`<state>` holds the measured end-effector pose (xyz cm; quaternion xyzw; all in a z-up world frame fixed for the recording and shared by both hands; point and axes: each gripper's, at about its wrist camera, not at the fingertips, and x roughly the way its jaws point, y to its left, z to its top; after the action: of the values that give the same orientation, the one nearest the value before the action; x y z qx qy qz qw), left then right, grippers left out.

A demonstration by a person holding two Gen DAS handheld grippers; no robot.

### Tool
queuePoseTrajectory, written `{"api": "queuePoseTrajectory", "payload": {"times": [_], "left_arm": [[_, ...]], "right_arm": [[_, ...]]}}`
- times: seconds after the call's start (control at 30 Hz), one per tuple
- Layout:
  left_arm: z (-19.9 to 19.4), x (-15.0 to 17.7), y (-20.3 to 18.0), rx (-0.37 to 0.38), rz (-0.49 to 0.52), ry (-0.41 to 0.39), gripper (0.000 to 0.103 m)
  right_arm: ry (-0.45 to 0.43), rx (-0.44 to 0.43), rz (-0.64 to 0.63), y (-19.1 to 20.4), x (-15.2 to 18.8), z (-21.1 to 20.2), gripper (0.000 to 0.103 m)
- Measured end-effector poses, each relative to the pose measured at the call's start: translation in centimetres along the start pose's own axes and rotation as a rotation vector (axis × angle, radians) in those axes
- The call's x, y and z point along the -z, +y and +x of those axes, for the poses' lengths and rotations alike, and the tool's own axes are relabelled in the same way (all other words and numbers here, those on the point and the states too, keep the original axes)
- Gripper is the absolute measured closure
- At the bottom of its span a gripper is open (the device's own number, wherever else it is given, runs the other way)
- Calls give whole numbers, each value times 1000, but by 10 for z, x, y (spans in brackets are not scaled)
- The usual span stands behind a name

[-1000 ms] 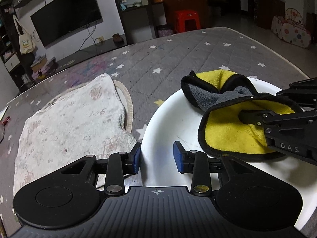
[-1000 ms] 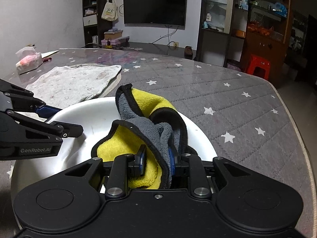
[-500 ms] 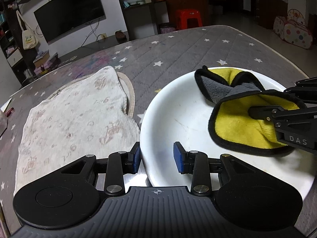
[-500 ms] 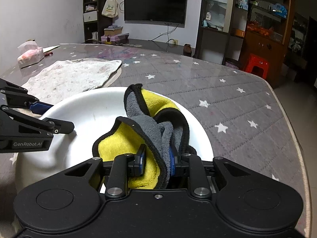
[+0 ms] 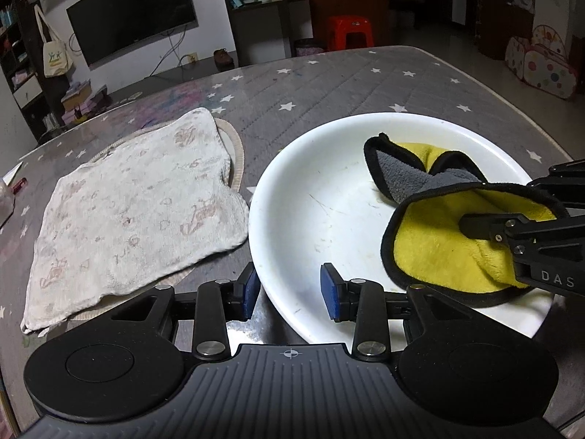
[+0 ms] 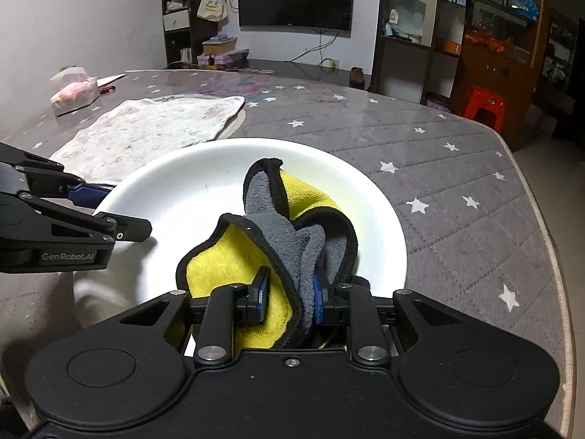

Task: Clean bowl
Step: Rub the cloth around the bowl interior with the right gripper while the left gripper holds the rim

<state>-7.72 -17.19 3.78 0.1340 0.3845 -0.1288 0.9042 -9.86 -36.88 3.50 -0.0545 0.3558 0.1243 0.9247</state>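
A: Left of the bowl point(image 5: 292, 197), a pale towel point(image 5: 135, 212) lies flat on the starry table point(image 5: 329, 84).

B: And the left gripper point(image 5: 289, 294)?

A: Fingers apart, straddling the bowl's near rim, gripping nothing.

B: Further right?

A: The right gripper point(image 6: 289, 294) pinches a yellow-and-grey cloth point(image 6: 270, 248) inside the bowl, which sits on the table.

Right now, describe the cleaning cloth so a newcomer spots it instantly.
On the grey starred table sits a white bowl. Inside it, clamped by the right gripper, is the cloth: yellow and grey plush with black edging, unlike the pale flat towel lying beside the bowl.
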Motion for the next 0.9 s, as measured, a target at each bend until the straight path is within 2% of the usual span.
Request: {"api": "queuePoseTrajectory", "payload": {"times": [0.3, 0.9], "left_arm": [[2, 1, -3, -15, 24, -8, 64], [14, -9, 2, -4, 17, 5, 59]], "right_arm": [[-4, -11, 8, 0, 2, 2, 79], [-79, 35, 27, -12, -11, 30, 79]]}}
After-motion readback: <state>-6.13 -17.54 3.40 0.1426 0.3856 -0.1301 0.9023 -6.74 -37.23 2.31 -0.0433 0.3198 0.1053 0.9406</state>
